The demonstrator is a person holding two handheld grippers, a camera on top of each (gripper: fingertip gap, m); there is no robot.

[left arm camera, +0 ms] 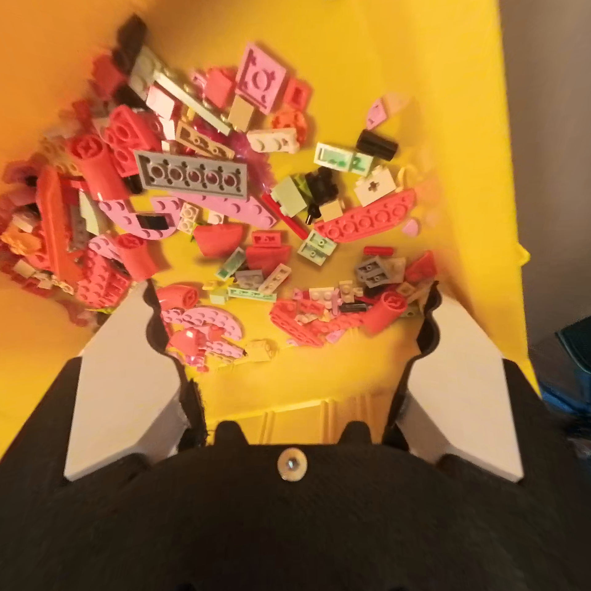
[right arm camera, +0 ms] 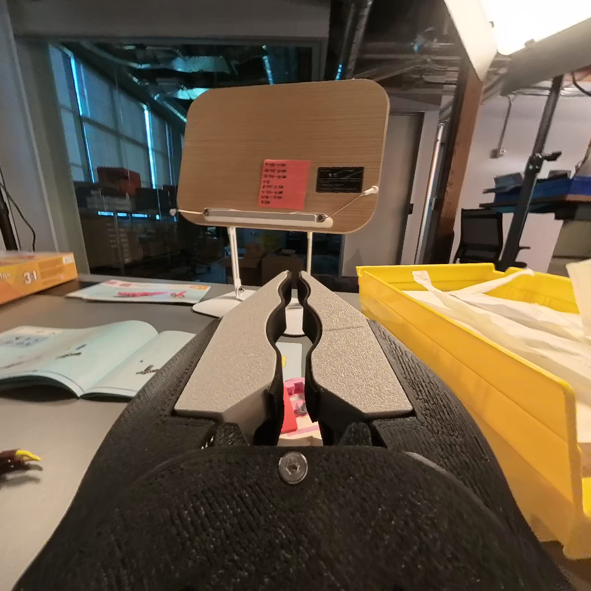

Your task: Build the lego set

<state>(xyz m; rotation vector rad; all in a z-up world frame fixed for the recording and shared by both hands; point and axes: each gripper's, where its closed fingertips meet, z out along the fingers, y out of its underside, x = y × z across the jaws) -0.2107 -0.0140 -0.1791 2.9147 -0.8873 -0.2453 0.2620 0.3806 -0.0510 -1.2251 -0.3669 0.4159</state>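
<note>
My left gripper [left arm camera: 292, 297] hung over the yellow bin [left arm camera: 367, 48] with its fingers [left arm camera: 153, 300] spread wide apart and nothing between them but loose bricks lying on the bin floor; neither pad pressed on any piece. The pile [left arm camera: 105, 179] sat thickest at the upper left, thinning toward the scatter nearest my fingertips — a coral cylinder [left arm camera: 388, 311] just beside my right pad, pink rounded plates [left arm camera: 204, 323] just beside my left one.

These pieces I judged light, hard and stiff, smooth enough to slip; the thin plates would lie flat and resist a pinch from above, so I would have taken them across their narrow edges. The grey plate [left arm camera: 192, 174] lying on top of the heap offered two long straight sides; the coral cylinder would roll unless caught across its round body.

My right gripper [right arm camera: 295, 278] lay low over the grey table [right arm camera: 48, 431] with its tips drawn together, only a sliver of gap showing, and nothing was caught at the tips; beneath the fingers lay a pink and white brick assembly [right arm camera: 292, 406] — whether anything touched it I could not tell. A second yellow bin [right arm camera: 463, 367] holding white plastic bags [right arm camera: 499, 319] stood just beside it; an open booklet [right arm camera: 80, 358] lay on the other side, and a wooden book stand [right arm camera: 281, 153] stood ahead.
</note>
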